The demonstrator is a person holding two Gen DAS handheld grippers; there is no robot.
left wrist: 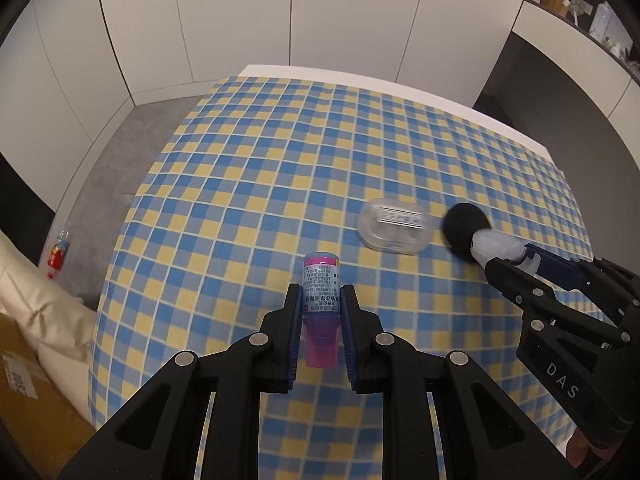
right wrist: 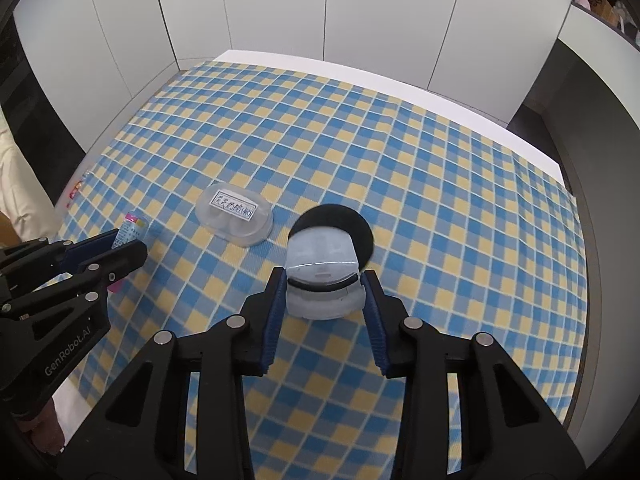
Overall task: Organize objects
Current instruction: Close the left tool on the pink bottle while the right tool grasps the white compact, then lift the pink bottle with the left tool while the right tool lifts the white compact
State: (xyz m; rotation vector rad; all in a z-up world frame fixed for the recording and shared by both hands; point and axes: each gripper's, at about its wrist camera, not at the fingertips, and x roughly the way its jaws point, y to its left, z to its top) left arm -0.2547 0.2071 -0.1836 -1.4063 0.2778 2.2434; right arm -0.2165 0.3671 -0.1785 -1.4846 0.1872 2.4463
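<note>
Left wrist view: left gripper fingers clamped on pink bottle, long axis pointing forward. Right gripper fingers clamped on translucent puff case; clear lidded box lies on the surface between them, nearer the right.

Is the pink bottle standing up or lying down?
Lying down. The pink bottle points lengthwise away between the left tool's fingers, over the checkered tablecloth.

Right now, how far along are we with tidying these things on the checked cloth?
Nothing looks put away yet. In hand: the left gripper is shut on the pink bottle, and the right gripper is shut on the clear case with a black pad. Left: the clear box lies untouched on the tablecloth. No destination is visible.
</note>
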